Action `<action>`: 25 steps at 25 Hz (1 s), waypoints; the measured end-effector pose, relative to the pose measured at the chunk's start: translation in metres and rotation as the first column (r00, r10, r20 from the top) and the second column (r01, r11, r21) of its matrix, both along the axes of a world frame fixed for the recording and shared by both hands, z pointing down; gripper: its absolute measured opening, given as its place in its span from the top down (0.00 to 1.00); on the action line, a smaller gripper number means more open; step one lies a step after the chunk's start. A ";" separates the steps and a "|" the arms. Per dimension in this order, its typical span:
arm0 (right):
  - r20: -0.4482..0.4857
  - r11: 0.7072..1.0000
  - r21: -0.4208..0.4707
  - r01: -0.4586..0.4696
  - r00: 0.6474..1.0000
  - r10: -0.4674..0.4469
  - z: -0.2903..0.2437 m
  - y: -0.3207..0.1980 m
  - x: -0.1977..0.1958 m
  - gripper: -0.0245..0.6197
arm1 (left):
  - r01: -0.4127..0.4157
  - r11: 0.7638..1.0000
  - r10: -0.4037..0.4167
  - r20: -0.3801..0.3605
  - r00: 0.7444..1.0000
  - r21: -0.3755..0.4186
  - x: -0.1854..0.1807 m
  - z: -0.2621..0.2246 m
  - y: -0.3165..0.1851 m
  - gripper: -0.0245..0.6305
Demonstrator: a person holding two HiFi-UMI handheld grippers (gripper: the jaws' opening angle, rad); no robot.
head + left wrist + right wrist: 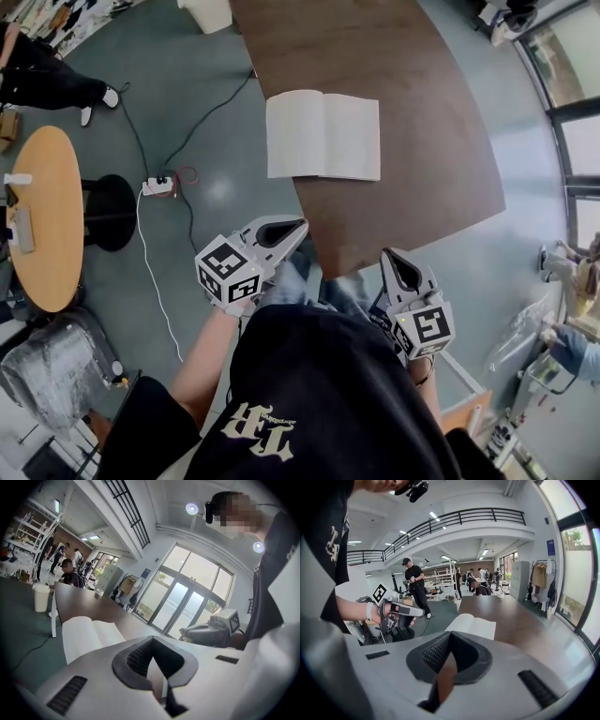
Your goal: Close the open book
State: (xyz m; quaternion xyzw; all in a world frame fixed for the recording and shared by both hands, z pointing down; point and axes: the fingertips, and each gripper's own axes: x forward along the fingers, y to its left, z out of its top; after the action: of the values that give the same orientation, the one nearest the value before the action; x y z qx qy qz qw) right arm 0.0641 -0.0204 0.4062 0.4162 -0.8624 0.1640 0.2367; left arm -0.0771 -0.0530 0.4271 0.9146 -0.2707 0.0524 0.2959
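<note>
Book [323, 134]: open, flat on brown worktop [431, 141], apparently overhanging its edge. Left claw [292, 231]: closed, empty. Right claw [396, 260]: closed, empty.

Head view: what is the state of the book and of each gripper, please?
Book: open, flat on the table, at its left edge.
Left gripper: shut, empty, short of the book.
Right gripper: shut, empty, short of the book.
</note>
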 end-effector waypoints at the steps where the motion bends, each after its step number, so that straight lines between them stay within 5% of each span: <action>1: -0.001 1.000 -0.002 0.013 1.000 -0.013 0.003 -0.004 0.001 0.98 | 0.011 1.000 -0.011 0.011 1.000 -0.003 -0.001 0.001 -0.002 0.96; 15: 0.069 0.993 0.026 0.119 0.990 -0.121 0.010 -0.094 0.084 0.98 | 0.241 0.969 -0.229 0.181 0.957 -0.050 0.046 0.014 -0.051 0.96; 25: 0.118 0.986 -0.018 0.166 0.980 -0.163 0.043 -0.140 0.147 0.98 | 0.313 0.942 -0.287 0.198 0.937 -0.119 0.096 0.031 -0.073 0.96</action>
State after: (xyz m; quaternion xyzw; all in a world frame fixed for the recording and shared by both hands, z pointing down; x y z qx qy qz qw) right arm 0.2107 -0.1602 0.4493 0.3298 -0.9039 0.1797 0.2049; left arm 0.0191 -0.1261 0.4577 0.8295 -0.4279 0.1080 0.3423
